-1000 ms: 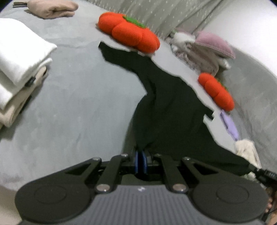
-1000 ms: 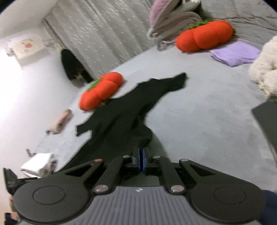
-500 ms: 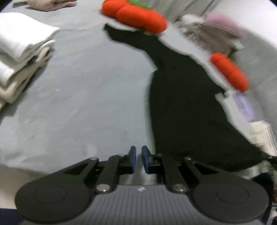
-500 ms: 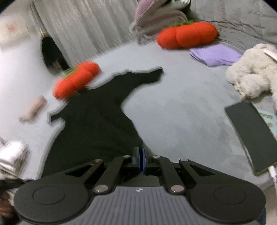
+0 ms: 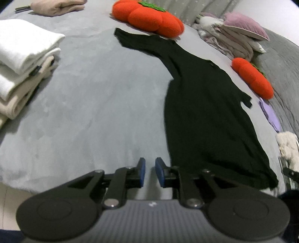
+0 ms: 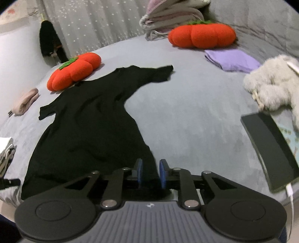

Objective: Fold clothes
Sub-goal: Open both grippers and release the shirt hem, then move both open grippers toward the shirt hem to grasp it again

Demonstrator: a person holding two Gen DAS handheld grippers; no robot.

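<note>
A black short-sleeved garment (image 5: 209,112) lies spread flat on the grey bed, sleeves out to both sides; it also shows in the right wrist view (image 6: 89,127). My left gripper (image 5: 150,171) is open and empty, just left of the garment's near hem corner, above bare bed. My right gripper (image 6: 150,172) is open, its blue pads either side of the garment's near right hem corner, not clamped on it.
Folded white and beige clothes (image 5: 20,63) are stacked at left. Two orange pumpkin cushions (image 5: 149,16) (image 5: 252,78) lie beyond the garment. A folded purple cloth (image 6: 231,59), a fluffy toy (image 6: 272,82) and a black tablet (image 6: 269,149) lie at right.
Both grippers were shut on the garment's hem corners holding it up. The left opened first, then the right. The garment now lies flat and spread on the bed.
</note>
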